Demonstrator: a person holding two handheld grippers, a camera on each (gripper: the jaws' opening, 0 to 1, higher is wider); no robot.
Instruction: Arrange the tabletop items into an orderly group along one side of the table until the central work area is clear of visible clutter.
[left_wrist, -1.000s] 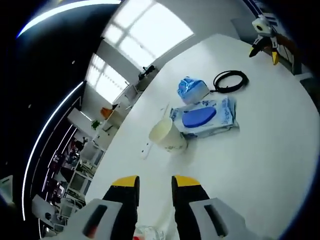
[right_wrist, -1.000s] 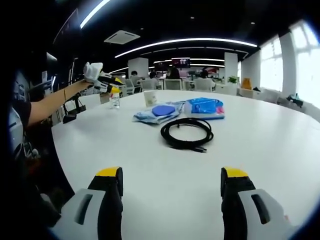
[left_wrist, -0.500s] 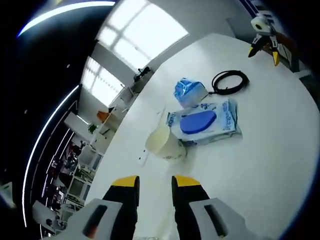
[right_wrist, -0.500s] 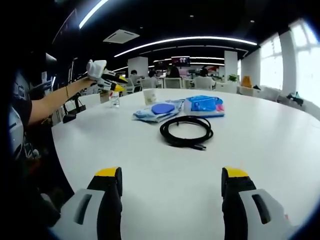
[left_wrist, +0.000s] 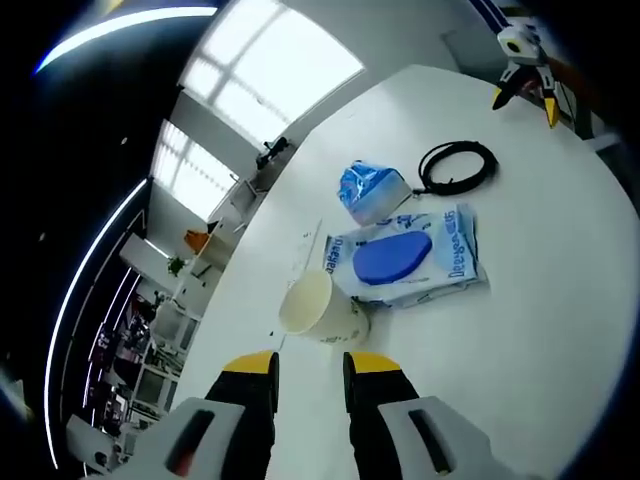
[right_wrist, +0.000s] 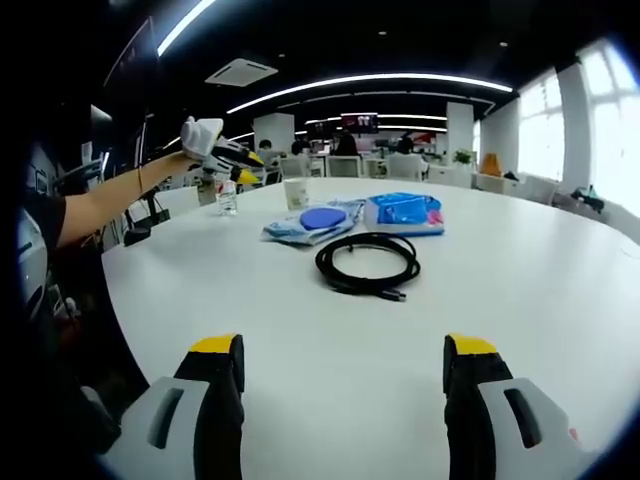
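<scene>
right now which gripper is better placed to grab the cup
Left, most likely. The left gripper points almost straight at the cup, which sits just past its tips. The right gripper hangs open on the near side of the table, with the cable and wipes pack between it and the cup.

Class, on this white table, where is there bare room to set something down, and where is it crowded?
Bare: the broad table surface between the right gripper and the coiled black cable, and the stretch to the cable's right. Crowded: beyond the cable, where the wipes pack, blue packet, paper cup and small bottle cluster.
</scene>
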